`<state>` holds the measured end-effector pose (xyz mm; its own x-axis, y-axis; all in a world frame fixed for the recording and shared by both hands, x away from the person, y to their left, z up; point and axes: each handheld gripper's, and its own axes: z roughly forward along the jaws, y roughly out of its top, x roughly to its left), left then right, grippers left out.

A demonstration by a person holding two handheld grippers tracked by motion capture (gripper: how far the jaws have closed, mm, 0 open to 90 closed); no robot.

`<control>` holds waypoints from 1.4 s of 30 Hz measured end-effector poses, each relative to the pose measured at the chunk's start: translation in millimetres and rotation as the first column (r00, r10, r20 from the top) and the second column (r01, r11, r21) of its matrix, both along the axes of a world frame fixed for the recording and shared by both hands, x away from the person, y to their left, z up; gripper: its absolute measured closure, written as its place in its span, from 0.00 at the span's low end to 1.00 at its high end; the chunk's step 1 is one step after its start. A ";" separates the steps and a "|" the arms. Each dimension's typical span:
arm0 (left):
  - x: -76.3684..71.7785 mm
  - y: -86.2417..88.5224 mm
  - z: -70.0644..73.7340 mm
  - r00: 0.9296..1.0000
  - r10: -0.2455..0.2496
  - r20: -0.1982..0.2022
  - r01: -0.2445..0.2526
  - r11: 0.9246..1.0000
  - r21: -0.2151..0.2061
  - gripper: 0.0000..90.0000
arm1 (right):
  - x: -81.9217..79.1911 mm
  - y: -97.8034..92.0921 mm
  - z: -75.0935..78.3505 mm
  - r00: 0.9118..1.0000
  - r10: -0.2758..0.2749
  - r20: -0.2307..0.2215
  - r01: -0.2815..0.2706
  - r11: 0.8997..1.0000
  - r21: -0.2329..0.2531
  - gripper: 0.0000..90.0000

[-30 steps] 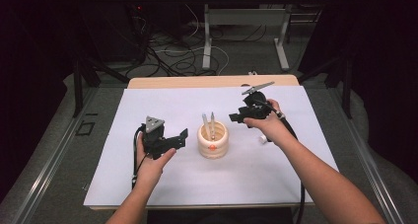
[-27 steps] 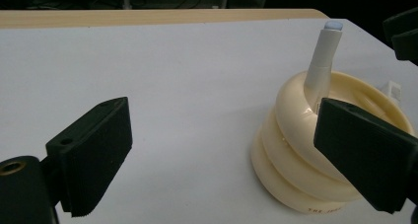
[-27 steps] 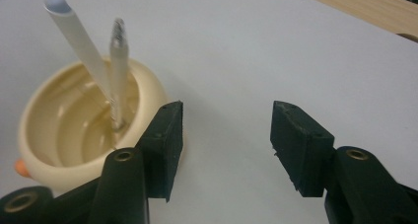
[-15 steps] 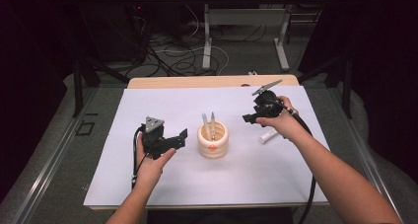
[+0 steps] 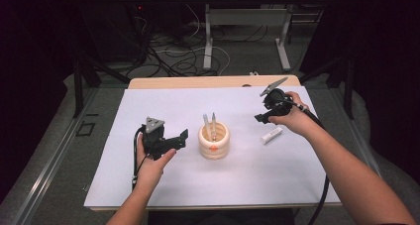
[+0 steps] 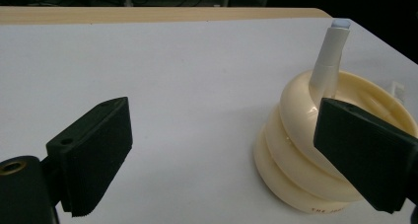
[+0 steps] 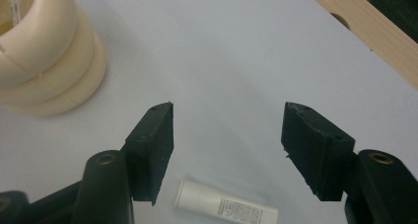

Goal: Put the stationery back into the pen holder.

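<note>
The left tool (image 5: 174,140) is held with its jaws spread and empty just left of the cream ribbed holder (image 5: 214,141), which is seen mid-table with two white pens (image 5: 209,124) standing in it. Farther right, the right tool (image 5: 263,117) is held above the white sheet with its jaws likewise spread and empty. The small white tube (image 5: 272,135) is seen lying flat on the table (image 5: 208,81) just below that tool, apart from its jaws.
</note>
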<state>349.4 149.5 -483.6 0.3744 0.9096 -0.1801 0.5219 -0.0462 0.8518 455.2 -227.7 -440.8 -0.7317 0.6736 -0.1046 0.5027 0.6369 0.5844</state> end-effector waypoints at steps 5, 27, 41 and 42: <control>0.0 0.4 0.3 1.000 0.001 -0.001 -0.001 1.000 0.001 0.09 | 0.6 -5.1 -1.2 1.000 0.014 -0.011 -0.014 1.000 -0.014 0.36; 0.6 3.2 1.4 1.000 0.010 -0.001 -0.010 1.000 -0.002 0.09 | 17.5 -33.2 -35.8 1.000 -0.014 0.000 0.014 0.986 -0.166 0.74; 1.2 4.2 0.9 1.000 0.011 0.002 -0.011 1.000 0.000 0.09 | 31.9 -45.9 -63.6 0.983 -0.178 -0.052 0.167 0.971 -0.172 1.00; 1.2 4.2 0.7 1.000 0.011 0.001 -0.011 1.000 -0.001 0.09 | 32.4 -46.6 -65.3 0.982 -0.178 -0.059 0.165 0.970 -0.178 1.00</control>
<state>350.6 153.6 -482.9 0.3647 0.9134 -0.1807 0.5219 -0.0397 0.8521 487.6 -274.2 -506.1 -0.6168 0.7664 -0.1794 0.6512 0.6249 0.4306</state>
